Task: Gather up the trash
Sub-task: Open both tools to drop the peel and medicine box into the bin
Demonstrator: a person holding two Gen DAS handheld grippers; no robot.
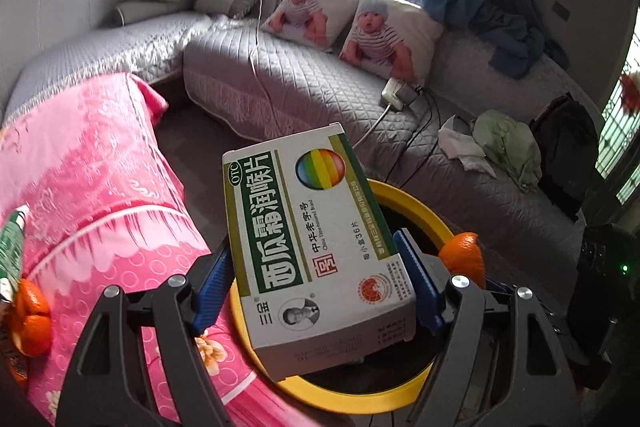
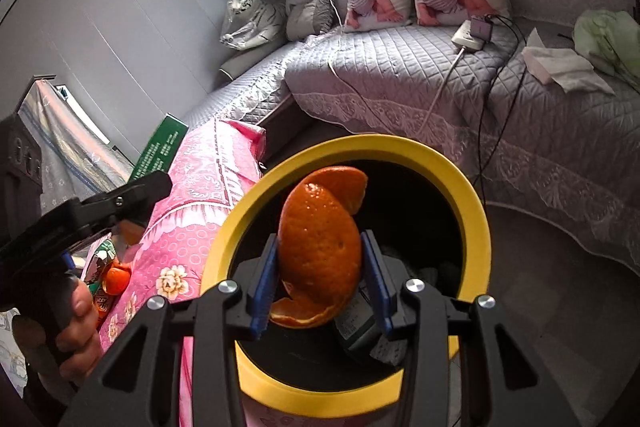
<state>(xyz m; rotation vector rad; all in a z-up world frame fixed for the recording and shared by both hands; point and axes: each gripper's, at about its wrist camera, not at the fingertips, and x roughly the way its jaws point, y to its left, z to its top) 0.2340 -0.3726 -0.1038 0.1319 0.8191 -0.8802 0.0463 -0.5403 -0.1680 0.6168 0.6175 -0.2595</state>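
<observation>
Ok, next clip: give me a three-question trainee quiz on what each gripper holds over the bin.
1. True or false: the left gripper is shut on the white-and-green cardboard medicine box.
2. What does the right gripper hold? A) tissue B) curled orange peel C) bottle
3. What lies under both loads: the round yellow-rimmed black bin or the pink floral cloth?

Key: 1 true; 2 B; 3 the bin.

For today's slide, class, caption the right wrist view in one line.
Right hand-held gripper holds orange peel over the yellow-rimmed bin.
</observation>
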